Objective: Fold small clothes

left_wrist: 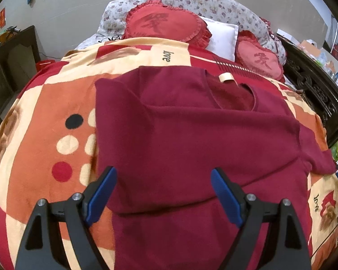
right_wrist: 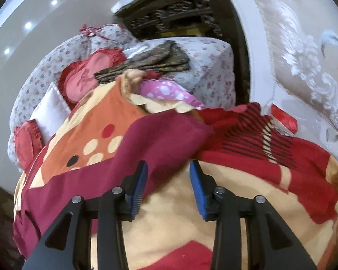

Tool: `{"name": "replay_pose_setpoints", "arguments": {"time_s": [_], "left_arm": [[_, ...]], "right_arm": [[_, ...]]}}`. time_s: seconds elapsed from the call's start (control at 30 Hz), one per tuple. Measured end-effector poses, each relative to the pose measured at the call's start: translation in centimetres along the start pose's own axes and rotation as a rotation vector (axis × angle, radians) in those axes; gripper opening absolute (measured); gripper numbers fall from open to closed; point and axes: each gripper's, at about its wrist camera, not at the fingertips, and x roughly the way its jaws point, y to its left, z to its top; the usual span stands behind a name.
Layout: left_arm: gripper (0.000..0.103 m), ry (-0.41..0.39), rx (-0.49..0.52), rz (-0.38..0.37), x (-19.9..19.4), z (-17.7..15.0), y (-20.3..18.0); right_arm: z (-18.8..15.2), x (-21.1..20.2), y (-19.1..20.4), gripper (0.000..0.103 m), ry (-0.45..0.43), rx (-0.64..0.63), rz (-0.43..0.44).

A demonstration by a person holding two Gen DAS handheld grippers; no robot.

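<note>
Maroon shirt [left_wrist: 191, 139] lay flat on blanket-covered bed [left_wrist: 45, 112]; left gripper [left_wrist: 163, 177] fingers wide apart over hem, holding nothing; right gripper [right_wrist: 168, 168] fingers apart at sleeve [right_wrist: 169, 132], unpinched; best to pinch sleeve edge squarely and fold inward.

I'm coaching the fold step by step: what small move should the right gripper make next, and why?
Probably ease the right gripper forward and close on the maroon shirt. Its jaws stand apart with nothing pinched, the unfolded sleeve lies on the blanket just ahead, and the shirt's other side is already folded in.
</note>
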Motion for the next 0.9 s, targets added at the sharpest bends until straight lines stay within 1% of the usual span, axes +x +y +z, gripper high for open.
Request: {"name": "replay_pose_setpoints", "arguments": {"time_s": [0.03, 0.1, 0.17, 0.2, 0.23, 0.27, 0.33, 0.43, 0.53, 0.57, 0.6, 0.67, 0.7, 0.77, 0.8, 0.87, 0.9], "left_arm": [[0.088, -0.001, 0.002, 0.0, 0.0, 0.0, -0.1], [0.088, -0.003, 0.01, 0.002, -0.2, -0.2, -0.3], [0.088, -0.001, 0.019, 0.005, -0.3, -0.3, -0.5], [0.088, 0.0, 0.021, 0.006, -0.3, -0.3, -0.6], [0.088, 0.001, 0.024, 0.009, -0.4, -0.3, -0.6], [0.088, 0.0, 0.023, 0.011, -0.5, -0.2, -0.5], [0.088, -0.008, 0.015, 0.005, -0.7, 0.0, -0.3], [0.088, -0.02, 0.003, -0.008, -1.0, 0.4, 0.1], [0.088, -0.033, 0.002, -0.012, -1.2, 0.9, 0.4], [0.088, -0.036, 0.001, -0.013, -1.3, 1.1, 0.4], [0.088, -0.04, -0.003, -0.018, -1.4, 1.3, 0.6], [0.088, -0.046, -0.016, -0.025, -1.6, 1.6, 0.9], [0.088, -0.05, -0.026, -0.03, -1.7, 1.7, 1.2], [0.088, -0.057, -0.048, -0.039, -2.0, 2.0, 1.8], [0.088, -0.061, -0.061, -0.044, -2.2, 2.1, 2.3], [0.088, -0.069, -0.076, -0.043, -2.3, 2.4, 2.8], [0.088, -0.072, -0.083, -0.042, -2.4, 2.5, 3.1]], "right_arm": [[0.2, 0.4, -0.2, 0.06, -0.007, 0.024, 0.008], [0.6, 1.0, -0.2, 0.06, -0.025, 0.04, 0.018], [1.0, 1.8, 0.1, 0.06, -0.024, 0.045, 0.035], [1.2, 2.2, 0.4, 0.055, -0.025, 0.042, 0.038], [1.3, 2.3, 0.5, 0.039, -0.026, 0.034, 0.038], [1.4, 2.1, 0.9, 0.033, -0.03, 0.023, 0.038], [1.4, 0.8, 2.1, 0.03, -0.064, -0.014, 0.046], [0.9, -2.4, 5.5, 0.029, -0.128, -0.125, 0.086], [-0.4, -5.5, 10.6, 0.029, -0.158, -0.234, 0.21], [-0.9, -6.1, 12.0, 0.029, -0.162, -0.262, 0.235], [-2.0, -6.9, 15.0, 0.029, -0.16, -0.324, 0.29], [-3.8, -7.7, 19.0, 0.029, -0.146, -0.402, 0.364], [-5.4, -8.0, 22.1, 0.029, -0.131, -0.453, 0.424], [-7.8, -8.1, 25.9, 0.028, -0.099, -0.51, 0.504], [-9.8, -7.9, 28.9, 0.028, -0.07, -0.549, 0.559], [-13.1, -7.4, 32.4, 0.028, -0.034, -0.605, 0.604], [-15.4, -6.8, 34.5, 0.028, -0.004, -0.644, 0.623]]}}
